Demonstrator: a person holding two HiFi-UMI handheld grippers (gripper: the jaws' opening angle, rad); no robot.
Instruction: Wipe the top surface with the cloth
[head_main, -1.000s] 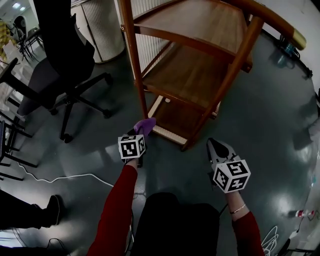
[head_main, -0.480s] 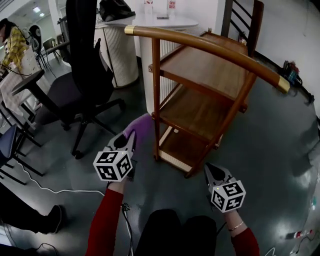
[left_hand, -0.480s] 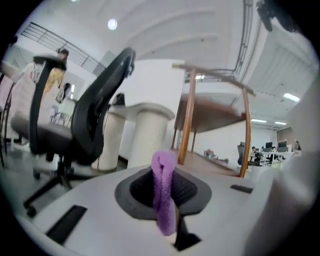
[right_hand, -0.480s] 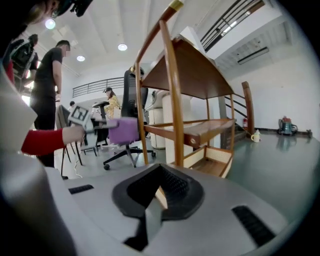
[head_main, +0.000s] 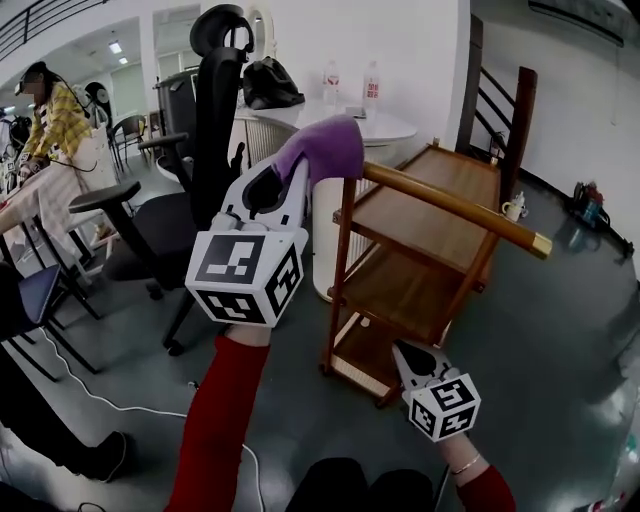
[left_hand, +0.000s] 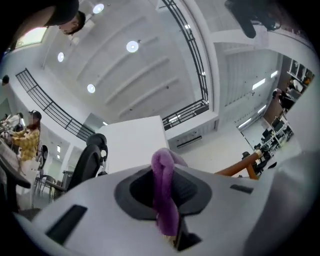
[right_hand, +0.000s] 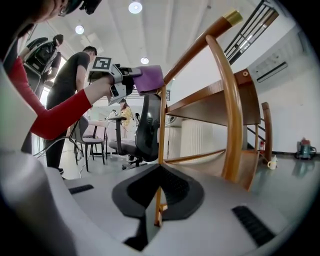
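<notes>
left tongs (head_main: 296, 180) raised, purple cloth (head_main: 325, 148) now at cart rail (head_main: 450, 207)

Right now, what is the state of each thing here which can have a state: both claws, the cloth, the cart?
left claw: shut on the cloth, raised high.
right claw: shut, empty, held low.
cloth: bunched, pinched in the left claw, not yet on the top shelf.
cart: upright, top shelf bare.
</notes>
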